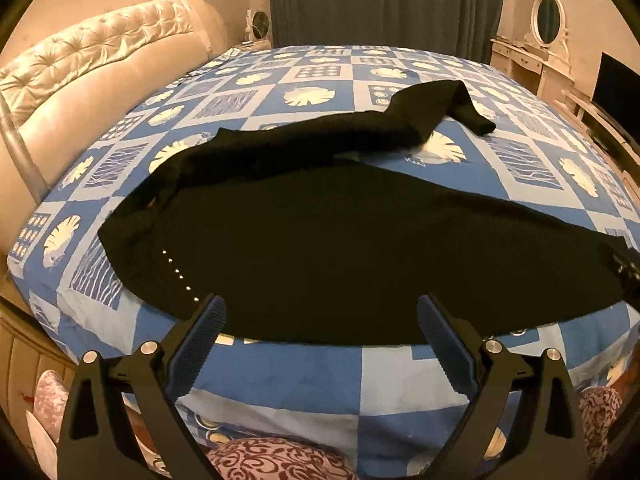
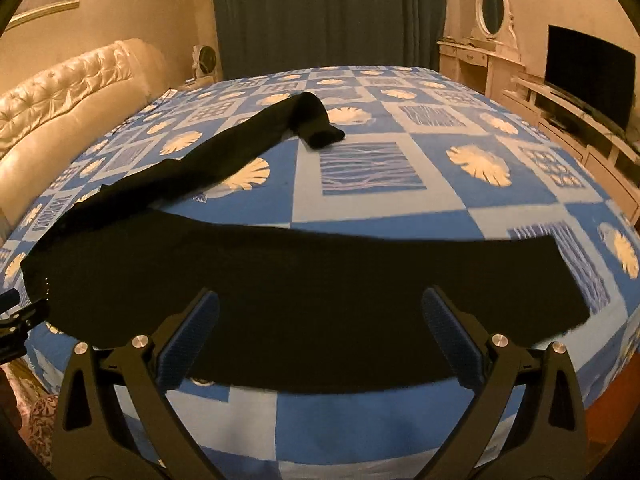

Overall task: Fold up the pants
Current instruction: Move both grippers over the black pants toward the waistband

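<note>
Left wrist view: black pants (image 1: 320, 248) lie spread on the bed (image 1: 400, 376) with its blue patchwork cover, near the bed's front edge. Waist end sits toward the headboard (image 1: 100, 64) side, a row of small shiny studs along its edge. One leg runs along the bed's front edge, long axis across the view, cuff away from the headboard. The other leg angles off toward the far side of the bed, its cuff doubled over near the curtain (image 1: 384, 0) end. Left gripper (image 1: 320, 312) is wide open, holding nothing, over the pants' front edge; cannot tell if it touches the cloth.

Right wrist view: same pants (image 2: 300, 288). Near leg stretches crosswise along the bed's (image 2: 320, 420) front edge, cuff pointing toward the TV (image 2: 588, 76) side. Far leg runs diagonally up the bed, cuff folded back. Right gripper (image 2: 320, 312) spread wide, empty, over the near leg. Part of the left gripper shows at the waist end.
</note>
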Demonstrator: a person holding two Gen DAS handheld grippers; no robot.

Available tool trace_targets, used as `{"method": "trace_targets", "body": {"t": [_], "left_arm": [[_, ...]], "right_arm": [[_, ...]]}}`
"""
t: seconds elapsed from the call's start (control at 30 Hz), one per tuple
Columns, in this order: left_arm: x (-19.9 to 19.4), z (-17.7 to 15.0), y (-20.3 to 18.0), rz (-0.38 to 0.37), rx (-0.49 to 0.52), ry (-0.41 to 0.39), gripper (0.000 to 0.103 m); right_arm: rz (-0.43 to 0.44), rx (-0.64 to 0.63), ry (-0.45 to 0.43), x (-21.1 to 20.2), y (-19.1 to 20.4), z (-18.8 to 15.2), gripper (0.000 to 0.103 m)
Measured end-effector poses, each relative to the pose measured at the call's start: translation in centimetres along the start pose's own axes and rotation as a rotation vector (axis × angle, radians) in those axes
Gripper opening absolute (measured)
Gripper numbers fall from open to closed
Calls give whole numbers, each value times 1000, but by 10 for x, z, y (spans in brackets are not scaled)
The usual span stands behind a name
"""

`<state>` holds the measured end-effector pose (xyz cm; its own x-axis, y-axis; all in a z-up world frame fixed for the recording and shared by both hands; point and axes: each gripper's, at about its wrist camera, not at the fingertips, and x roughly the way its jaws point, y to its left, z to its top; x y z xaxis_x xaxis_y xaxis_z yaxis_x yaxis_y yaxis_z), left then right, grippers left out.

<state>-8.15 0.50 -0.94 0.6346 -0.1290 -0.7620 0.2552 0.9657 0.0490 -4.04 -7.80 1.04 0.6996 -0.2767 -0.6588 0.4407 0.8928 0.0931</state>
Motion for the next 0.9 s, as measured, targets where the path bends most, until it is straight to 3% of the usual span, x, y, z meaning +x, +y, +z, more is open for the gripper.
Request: {"method": "trace_targets", "body": {"t": [0.2, 0.9], "left_arm": [[5, -6, -8, 1, 17, 5, 96], [11, -11, -15, 6, 12, 28, 96]], "right_arm": [[-35, -31, 12, 0, 1, 0, 101], [32, -61, 68, 1, 26, -8, 101]]}}
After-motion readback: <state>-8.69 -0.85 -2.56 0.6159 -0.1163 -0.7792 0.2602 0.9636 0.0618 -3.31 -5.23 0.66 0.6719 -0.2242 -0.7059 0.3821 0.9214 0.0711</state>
